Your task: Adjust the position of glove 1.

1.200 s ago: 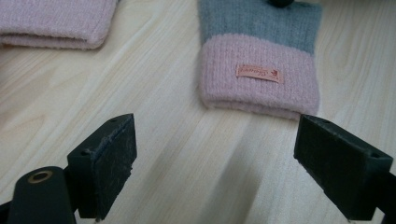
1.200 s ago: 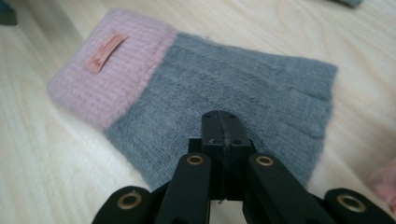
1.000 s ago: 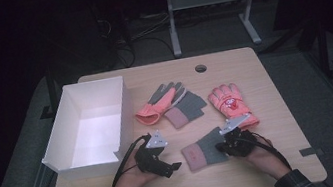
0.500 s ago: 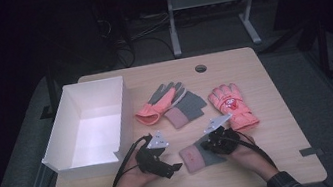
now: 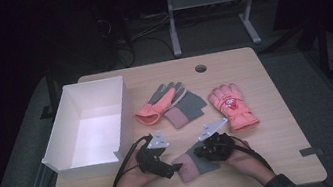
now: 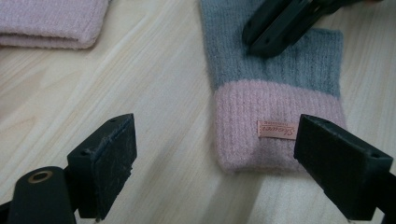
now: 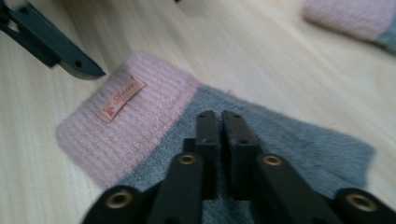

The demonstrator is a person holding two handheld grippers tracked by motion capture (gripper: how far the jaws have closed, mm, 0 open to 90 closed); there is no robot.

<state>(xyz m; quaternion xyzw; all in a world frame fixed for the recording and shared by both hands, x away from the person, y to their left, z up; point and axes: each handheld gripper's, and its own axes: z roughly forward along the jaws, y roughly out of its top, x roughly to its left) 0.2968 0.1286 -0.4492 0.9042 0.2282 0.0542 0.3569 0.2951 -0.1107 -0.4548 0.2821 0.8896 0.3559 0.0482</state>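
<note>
Grey-and-pink knit glove (image 5: 193, 166) flat on table (image 5: 285, 150), near front edge, between both hands; pink cuff with small label (image 6: 276, 130) toward left side, grey body toward right.

Right gripper (image 7: 221, 116): jaws nearly together, just been opening slightly, tips resting on grey body of glove; a thin slit between the pads, can't tell if any knit is pinched there. Left gripper (image 6: 215, 154): jaws wide apart, straddling pink cuff, one pad on bare wood left of cuff, other at cuff's right edge; nothing clamped.

Risks:
- Knit soft and thin: closing left jaws at table level likely to skate over cuff or grab top layer only, so glove peels open on lift.
- Right tips pressing down while left pulls: fabric stretches or bunches instead of moving.
- Right jaws loosening: any pinch on grey part probably lost, glove slides on smooth wood.
- Grippers close together: jaw collision if both converge on cuff.

Pose: both forearms in from table's near edge, hands low, grippers angled inward toward each other. Left points along table at cuff, nearly level. Right tilted down onto glove.

Other gloves (image 5: 230, 106) farther back, white box (image 5: 118, 119) at left, well apart.
</note>
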